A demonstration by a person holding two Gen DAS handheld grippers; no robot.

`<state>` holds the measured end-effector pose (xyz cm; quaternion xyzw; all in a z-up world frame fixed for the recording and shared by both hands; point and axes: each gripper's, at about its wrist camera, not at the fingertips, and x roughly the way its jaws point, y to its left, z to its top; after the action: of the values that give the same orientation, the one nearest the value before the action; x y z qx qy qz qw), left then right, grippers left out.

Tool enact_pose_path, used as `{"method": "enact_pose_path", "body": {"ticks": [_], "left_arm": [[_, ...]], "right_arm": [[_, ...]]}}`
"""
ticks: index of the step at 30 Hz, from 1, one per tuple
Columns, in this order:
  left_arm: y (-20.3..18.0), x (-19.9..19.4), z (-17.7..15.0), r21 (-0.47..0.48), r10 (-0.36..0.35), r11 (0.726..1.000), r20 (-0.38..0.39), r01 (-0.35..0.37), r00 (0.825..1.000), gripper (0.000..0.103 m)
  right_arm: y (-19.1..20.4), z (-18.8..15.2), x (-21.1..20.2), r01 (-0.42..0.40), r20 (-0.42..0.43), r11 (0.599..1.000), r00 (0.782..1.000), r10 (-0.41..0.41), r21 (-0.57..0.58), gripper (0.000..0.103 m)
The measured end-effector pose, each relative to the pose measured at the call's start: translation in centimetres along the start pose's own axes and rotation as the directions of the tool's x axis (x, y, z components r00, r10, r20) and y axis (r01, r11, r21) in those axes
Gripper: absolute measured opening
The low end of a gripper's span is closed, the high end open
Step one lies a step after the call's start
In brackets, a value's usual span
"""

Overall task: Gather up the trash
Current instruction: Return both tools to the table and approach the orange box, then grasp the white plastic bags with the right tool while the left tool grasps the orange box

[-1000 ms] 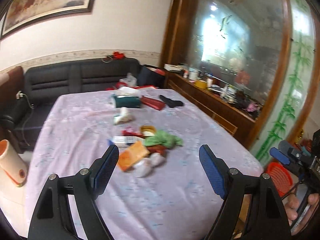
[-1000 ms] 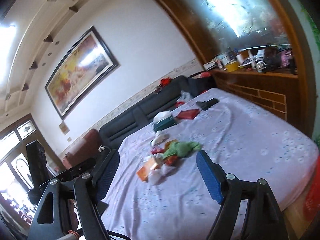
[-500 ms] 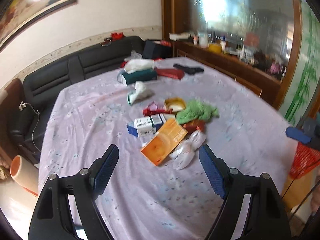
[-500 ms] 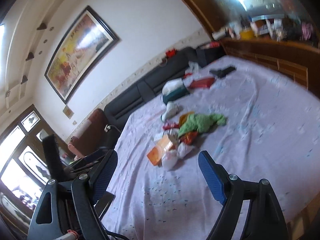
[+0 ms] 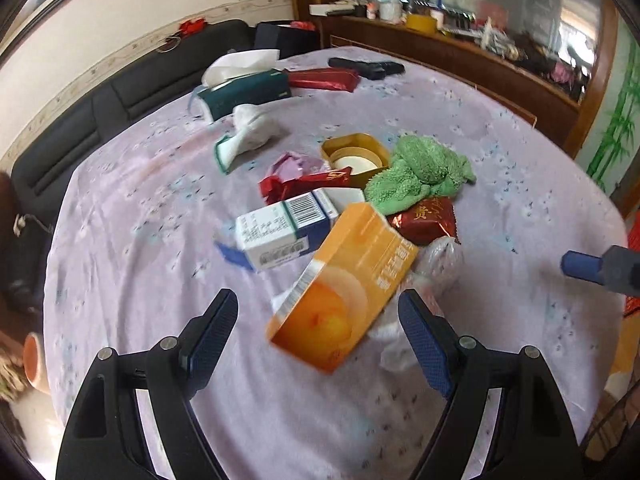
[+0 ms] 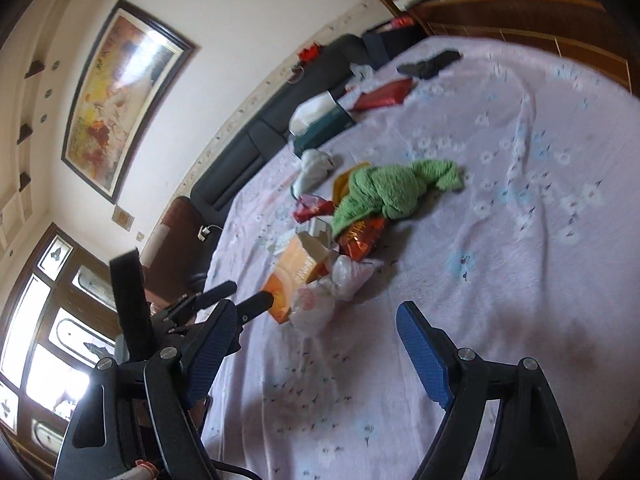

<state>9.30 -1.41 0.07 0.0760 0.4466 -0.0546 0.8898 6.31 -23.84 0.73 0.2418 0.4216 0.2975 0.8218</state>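
A pile of trash lies mid-table: an orange carton (image 5: 344, 292), a white-and-blue box (image 5: 284, 232), red wrappers (image 5: 424, 218), a clear plastic bag (image 5: 436, 264), a gold lid (image 5: 354, 156) and a green cloth (image 5: 420, 170). My left gripper (image 5: 320, 336) is open and empty, with its jaws on either side of the orange carton's near end. My right gripper (image 6: 316, 344) is open and empty, a short way in front of the plastic bag (image 6: 320, 300) and the orange carton (image 6: 290, 276). The left gripper's fingers (image 6: 256, 304) show at the carton in the right wrist view.
A green tissue box (image 5: 244, 88), a crumpled white tissue (image 5: 248, 132), a red packet (image 5: 324, 78) and a dark object (image 5: 366, 66) lie at the far side of the lilac tablecloth (image 5: 140, 216). A black sofa (image 5: 80, 120) and wooden sideboard (image 5: 460, 56) stand beyond.
Both grippers moved forward and down toward the trash pile. The left now straddles the orange carton's near end. Both stayed open.
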Motion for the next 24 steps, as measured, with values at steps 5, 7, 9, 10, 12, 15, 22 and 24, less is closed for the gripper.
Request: {"method": "enact_pose_path", "body": {"ticks": [5, 7, 9, 10, 12, 15, 22, 24], "left_arm": [[-1.1, 1.9, 0.9, 0.047, -0.009, 0.999, -0.032, 0.011, 0.999, 0.081], [-1.1, 2.7, 1.1, 0.039, -0.012, 0.999, -0.051, 0.014, 0.999, 0.081], [-1.3, 3.3, 1.1, 0.048, -0.012, 0.999, -0.061, 0.015, 0.998, 0.081], [-1.3, 3.6, 1.0, 0.050, -0.006, 0.999, -0.073, 0.010, 0.997, 0.081], [-1.2, 4.2, 0.8, 0.048, 0.006, 0.999, -0.101, -0.001, 0.995, 0.067], [-0.4, 3.9, 0.1, 0.007, 0.014, 1.000, -0.118, -0.013, 0.993, 0.028], [2.5, -0.1, -2.1, -0.184, -0.069, 0.982, -0.087, 0.052, 0.994, 0.022], [2.9, -1.2, -3.0, -0.229, -0.096, 0.970, -0.069, 0.078, 0.993, 0.022]], "right_arm": [[-1.7, 0.6, 2.3, -0.004, -0.032, 0.997, 0.999, 0.006, 0.073, 0.086], [-2.3, 0.8, 2.9, 0.007, -0.040, 0.995, 0.999, -0.003, 0.095, 0.086], [-2.4, 1.0, 3.3, 0.010, -0.043, 0.995, 0.999, -0.005, 0.102, 0.086], [-2.6, 1.0, 3.5, 0.010, -0.046, 0.994, 0.999, -0.005, 0.105, 0.086], [-2.7, 1.1, 3.9, 0.016, -0.053, 0.994, 0.999, -0.010, 0.110, 0.086], [-2.9, 1.3, 4.7, 0.020, -0.068, 0.993, 0.998, -0.012, 0.119, 0.084], [-2.1, 0.9, 6.7, 0.058, -0.124, 0.994, 0.991, -0.046, 0.096, 0.078], [-1.6, 0.7, 7.3, 0.048, -0.143, 0.995, 0.989, -0.036, 0.082, 0.075]]}}
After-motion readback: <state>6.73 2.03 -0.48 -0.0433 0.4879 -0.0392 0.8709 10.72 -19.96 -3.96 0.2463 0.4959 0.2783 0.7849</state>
